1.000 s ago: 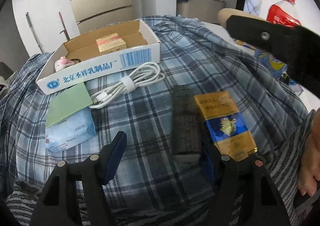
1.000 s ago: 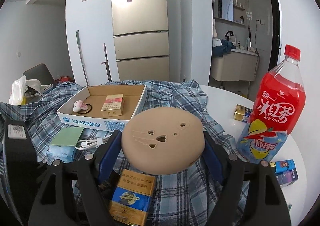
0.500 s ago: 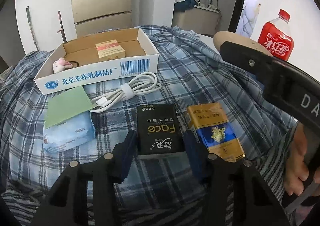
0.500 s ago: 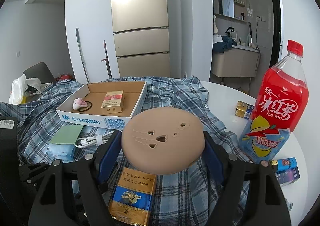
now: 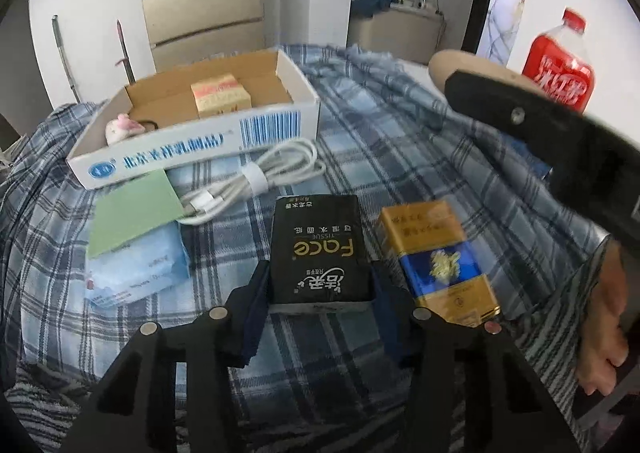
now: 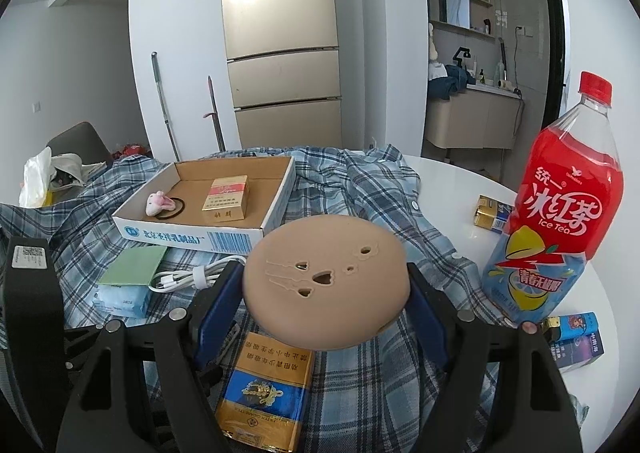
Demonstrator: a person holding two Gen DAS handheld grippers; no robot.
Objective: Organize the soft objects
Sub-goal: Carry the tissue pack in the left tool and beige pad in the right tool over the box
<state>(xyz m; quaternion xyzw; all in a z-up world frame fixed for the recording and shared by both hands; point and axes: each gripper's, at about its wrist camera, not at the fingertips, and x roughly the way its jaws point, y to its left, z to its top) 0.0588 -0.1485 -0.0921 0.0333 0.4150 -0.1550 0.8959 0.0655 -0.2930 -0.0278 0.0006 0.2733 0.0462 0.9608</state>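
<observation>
The black tissue pack (image 5: pixel 320 249) lies on the plaid shirt (image 5: pixel 400 157), pinched at its near end by the left gripper (image 5: pixel 320 299). The right gripper (image 6: pixel 326 293) holds a tan round cushion (image 6: pixel 326 285) in wide jaws above the gold cigarette pack (image 6: pixel 266 389).

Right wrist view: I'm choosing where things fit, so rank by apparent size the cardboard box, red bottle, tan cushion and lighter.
1. cardboard box
2. red bottle and tan cushion: alike; the cushion is nearer, so unsure
3. lighter
</observation>
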